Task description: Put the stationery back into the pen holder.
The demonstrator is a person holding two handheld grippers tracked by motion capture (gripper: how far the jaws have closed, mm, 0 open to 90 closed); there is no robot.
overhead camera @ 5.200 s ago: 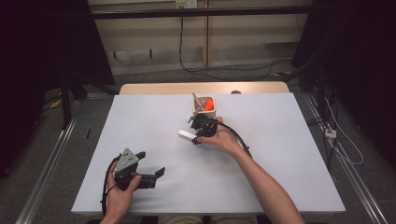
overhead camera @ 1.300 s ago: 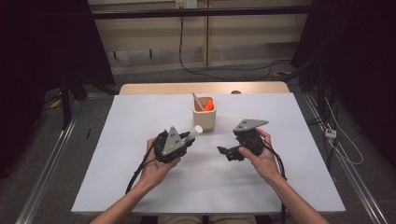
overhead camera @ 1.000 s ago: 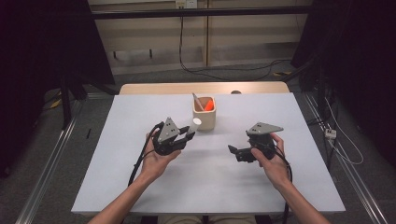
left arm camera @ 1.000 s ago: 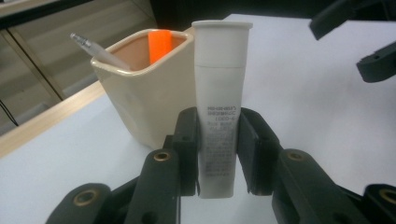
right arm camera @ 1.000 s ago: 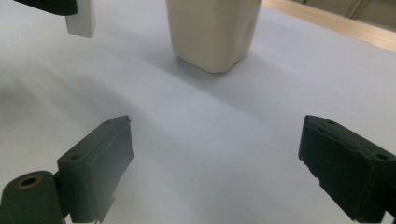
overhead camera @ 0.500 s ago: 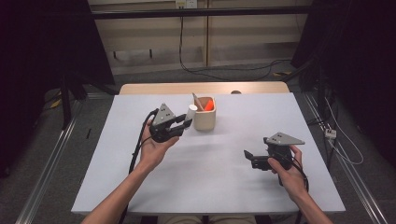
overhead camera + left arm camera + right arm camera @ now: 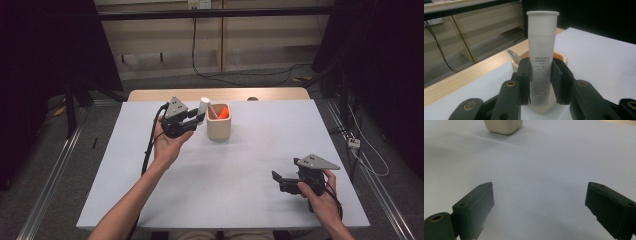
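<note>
One table [image 7: 240,165], white top. One beige cup [image 7: 219,123] at far centre, orange inside, one utensil in it. One white tube [image 7: 541,50], upright, just beside cup, pinched in your left tongs [image 7: 199,118]. Your right tongs [image 7: 539,207] spread wide, near right, nothing between.

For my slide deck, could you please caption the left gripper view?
Left claw shut on an upright white tube, just before the beige cup.

One white tube [image 7: 541,50], one beige cup [image 7: 219,128], one table [image 7: 240,165], two hand-held grippers: left [image 7: 199,117], right [image 7: 276,180].
</note>
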